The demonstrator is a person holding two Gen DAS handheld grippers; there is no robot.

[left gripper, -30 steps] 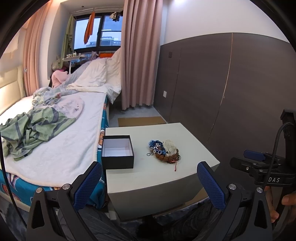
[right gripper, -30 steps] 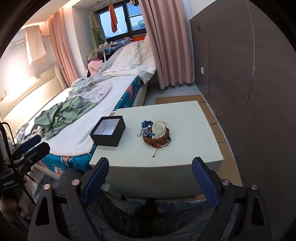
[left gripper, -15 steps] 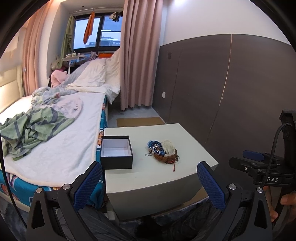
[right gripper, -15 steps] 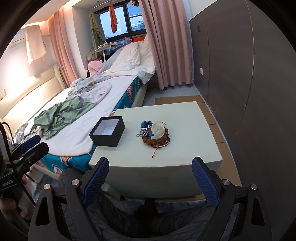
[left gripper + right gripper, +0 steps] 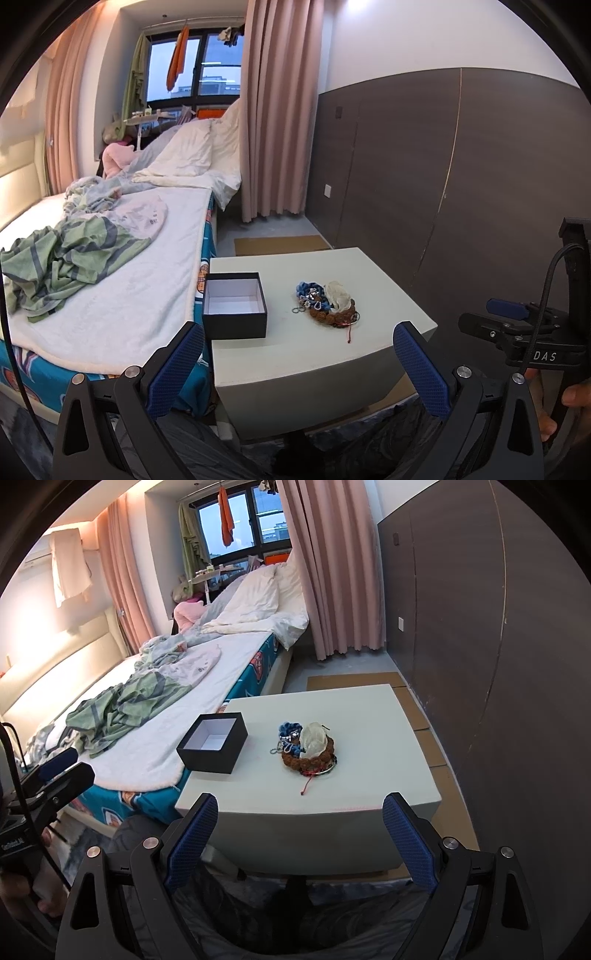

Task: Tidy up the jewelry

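Home bedroom. Unmade bed [image 5: 122,295] w/ white sheet, rumpled green striped blanket [image 5: 70,258], pillows [image 5: 258,594] piled at far end. Pink curtains [image 5: 273,110] by window [image 5: 207,70], clothes hung there. Low white bedside table [image 5: 369,716], dark wall panels [image 5: 443,166] opp. bed.

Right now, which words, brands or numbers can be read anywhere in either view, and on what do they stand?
"DAS": white letters on the black frame of the right gripper, seen from the left wrist view.
White lettering on the black body of the left gripper, at the right wrist view's left edge: too blurred to read.
No other text is readable.
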